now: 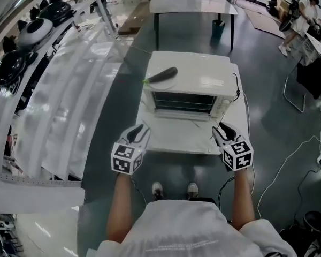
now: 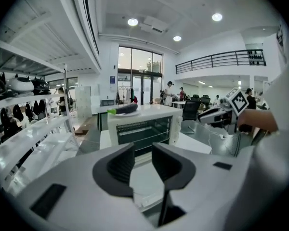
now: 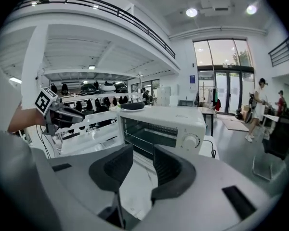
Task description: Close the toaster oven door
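A white toaster oven (image 1: 184,87) stands on a small white table (image 1: 227,71). Its glass door (image 1: 182,128) is down, lying flat toward me, and the wire rack inside shows. A dark eggplant-like vegetable (image 1: 161,75) rests on the oven's top. My left gripper (image 1: 139,130) hovers at the door's front left corner, jaws apart with nothing between them. My right gripper (image 1: 220,131) hovers at the door's front right corner, also open and empty. The left gripper view shows the oven (image 2: 144,126) ahead of the open left gripper (image 2: 143,154). In the right gripper view, the oven (image 3: 164,126) and its knob (image 3: 191,141) lie beyond the right gripper (image 3: 143,159).
Long white shelving (image 1: 59,90) with dark helmets (image 1: 35,30) runs along the left. A second table (image 1: 192,4) stands behind the oven's table. The oven's cord (image 1: 238,92) hangs at the right, and cables (image 1: 289,162) lie on the floor. A person (image 1: 302,15) stands far right.
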Available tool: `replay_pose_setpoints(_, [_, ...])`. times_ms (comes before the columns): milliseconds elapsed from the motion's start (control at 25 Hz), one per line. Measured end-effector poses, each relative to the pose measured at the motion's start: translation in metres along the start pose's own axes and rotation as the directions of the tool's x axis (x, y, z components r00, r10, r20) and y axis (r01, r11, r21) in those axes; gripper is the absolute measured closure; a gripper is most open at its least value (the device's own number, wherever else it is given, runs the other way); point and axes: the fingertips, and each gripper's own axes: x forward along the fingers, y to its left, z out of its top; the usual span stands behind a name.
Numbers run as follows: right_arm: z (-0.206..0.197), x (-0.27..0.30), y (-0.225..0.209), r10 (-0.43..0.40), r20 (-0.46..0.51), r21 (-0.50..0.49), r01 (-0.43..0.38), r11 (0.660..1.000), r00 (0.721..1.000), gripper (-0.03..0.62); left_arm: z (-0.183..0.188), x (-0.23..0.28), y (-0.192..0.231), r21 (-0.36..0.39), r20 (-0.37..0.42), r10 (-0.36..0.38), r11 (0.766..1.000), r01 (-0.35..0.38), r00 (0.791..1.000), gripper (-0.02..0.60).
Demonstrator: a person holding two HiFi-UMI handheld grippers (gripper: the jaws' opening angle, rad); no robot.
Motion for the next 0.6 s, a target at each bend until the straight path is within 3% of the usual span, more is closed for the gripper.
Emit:
replay_pose_setpoints(320, [-0.071, 0.011, -0.001, -0.105, -0.134, 0.094, 0.118, 0.989, 0.985, 0.462, -0.053, 0.036, 0.021, -0.084, -0.065, -0.106, 0.991, 0.100, 0.992, 0.463])
replay_pose_setpoints(600, [-0.137, 0.003, 0.025, -0.104, -0.272, 0.150, 0.149, 0.977, 0.957, 0.445, -0.120, 0.038, 0.017, -0.181, -0.155, -0.173, 0.973, 0.144, 0.973, 0.463])
